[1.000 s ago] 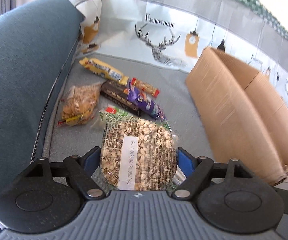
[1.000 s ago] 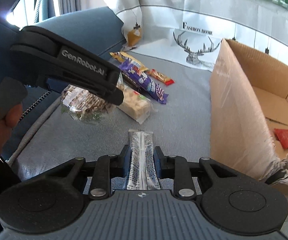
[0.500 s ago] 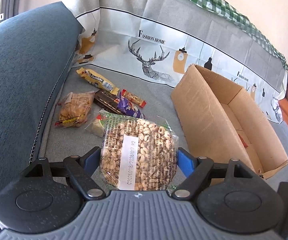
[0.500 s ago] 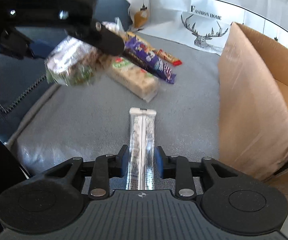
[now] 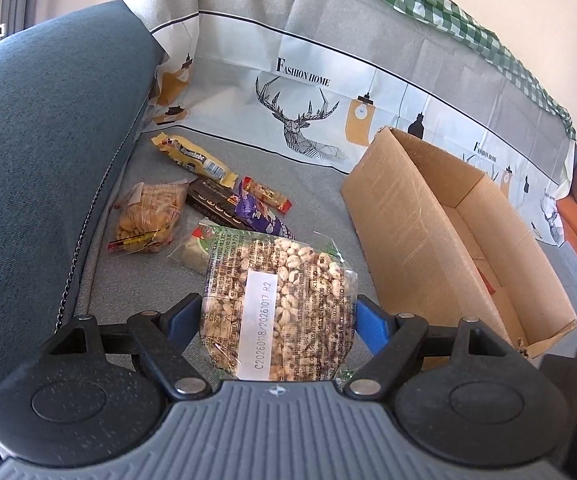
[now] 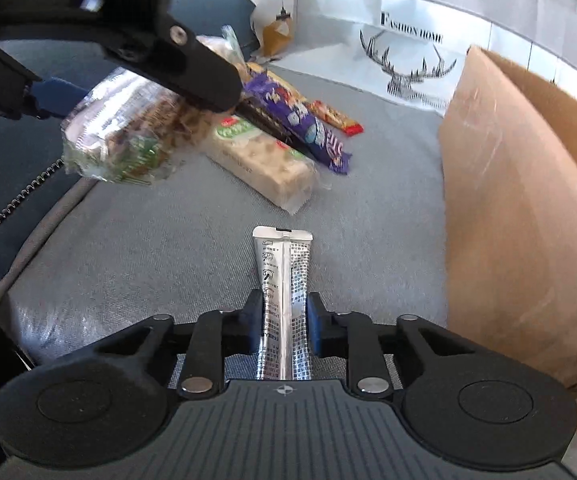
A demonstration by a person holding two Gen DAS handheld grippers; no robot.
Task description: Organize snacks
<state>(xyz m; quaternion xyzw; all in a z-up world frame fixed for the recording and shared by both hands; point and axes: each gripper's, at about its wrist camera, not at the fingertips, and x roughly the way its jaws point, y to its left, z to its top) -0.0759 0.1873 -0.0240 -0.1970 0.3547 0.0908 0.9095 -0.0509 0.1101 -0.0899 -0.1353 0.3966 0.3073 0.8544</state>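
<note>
Bag of puffed grain (image 5: 278, 312) is clamped across its width by left gripper (image 5: 278, 316), lifted clear of the sofa seat for boxing. Silver foil stick pack (image 6: 284, 300) is pinched lengthwise in right gripper (image 6: 284, 316), whose jaws have just been closing on it; it is pointed beside the open cardboard box (image 6: 520, 208), likely its destination.

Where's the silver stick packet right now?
In the right wrist view, the silver stick packet sits clamped in the right gripper, left of the cardboard box.

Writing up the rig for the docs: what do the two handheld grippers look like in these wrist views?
Both match. The left gripper and right gripper each have a ribbed grey body, black linkage arms with silver pivot pins, two round black discs at the sides and blue pads on the jaws. Each body carries a small round emblem at its front centre. No cables or sleeves are visible.
</note>
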